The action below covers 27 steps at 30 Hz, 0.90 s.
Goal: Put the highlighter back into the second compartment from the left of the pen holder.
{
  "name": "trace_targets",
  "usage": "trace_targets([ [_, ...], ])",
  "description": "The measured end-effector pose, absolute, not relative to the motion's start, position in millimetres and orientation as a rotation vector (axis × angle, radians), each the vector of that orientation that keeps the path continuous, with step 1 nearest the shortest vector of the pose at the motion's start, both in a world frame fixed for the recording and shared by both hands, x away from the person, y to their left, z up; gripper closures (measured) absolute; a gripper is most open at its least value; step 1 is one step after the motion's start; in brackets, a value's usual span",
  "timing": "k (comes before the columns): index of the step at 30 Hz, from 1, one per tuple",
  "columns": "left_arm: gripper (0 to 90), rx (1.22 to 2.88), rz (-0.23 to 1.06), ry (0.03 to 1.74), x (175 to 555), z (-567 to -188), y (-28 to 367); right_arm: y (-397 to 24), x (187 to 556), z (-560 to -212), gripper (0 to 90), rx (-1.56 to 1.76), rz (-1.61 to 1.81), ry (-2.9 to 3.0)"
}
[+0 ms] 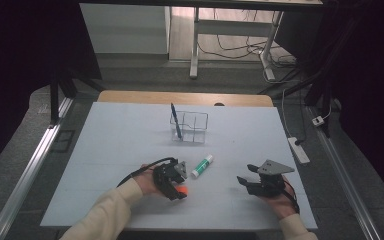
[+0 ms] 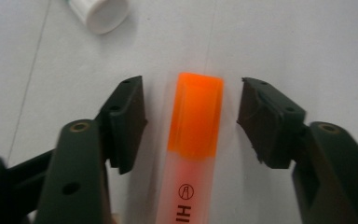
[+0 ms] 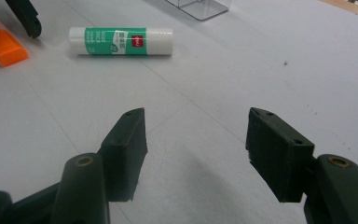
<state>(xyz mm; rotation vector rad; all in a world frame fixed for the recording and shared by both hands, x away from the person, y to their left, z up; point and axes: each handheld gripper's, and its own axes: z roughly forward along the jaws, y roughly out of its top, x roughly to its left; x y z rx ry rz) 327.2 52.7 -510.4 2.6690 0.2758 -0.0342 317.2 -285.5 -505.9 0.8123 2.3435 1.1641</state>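
Note:
An orange-capped highlighter (image 2: 193, 121) lies flat on the white table (image 1: 105, 150), near the front left of centre (image 1: 182, 190). My left gripper (image 2: 193, 100) is lowered over it with a jaw on either side of the cap and a gap showing on both sides, so it is open. In the high view the left gripper (image 1: 177, 191) points down at the highlighter. My right gripper (image 3: 196, 126) is held open just above bare table at the front right (image 1: 245, 176), nothing between its jaws. From the right gripper view the highlighter (image 3: 4, 46) is at the far left.
A green and white glue stick (image 1: 202, 166) lies between the two grippers, seen too in the right gripper view (image 3: 121, 41); its white cap (image 2: 101, 14) is just beyond the highlighter. A clear divided organizer (image 1: 189, 127) stands mid-table with a dark pen (image 1: 175, 121) upright in it.

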Motion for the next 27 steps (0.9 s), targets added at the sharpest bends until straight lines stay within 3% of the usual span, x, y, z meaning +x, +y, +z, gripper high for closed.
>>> trace_targets([
  [6, 58.0, 2.708, 0.028, 0.255, 324, -510, 48, -286, 317, -506, 37.6, 0.807, 1.16, 2.346],
  [13, 66.1, 2.744, 0.071, 0.229, 318, -508, 44, -285, 317, -506, 37.5, 0.806, 1.154, 2.341],
  [22, 66.6, 2.741, 0.11, 0.236, 315, -506, 45, -285, 317, -506, 37.5, 0.799, 1.149, 2.344],
  [27, 66.7, 2.646, 0.124, 0.312, 319, -496, 57, -285, 318, -506, 37.6, 0.801, 1.142, 2.341],
])
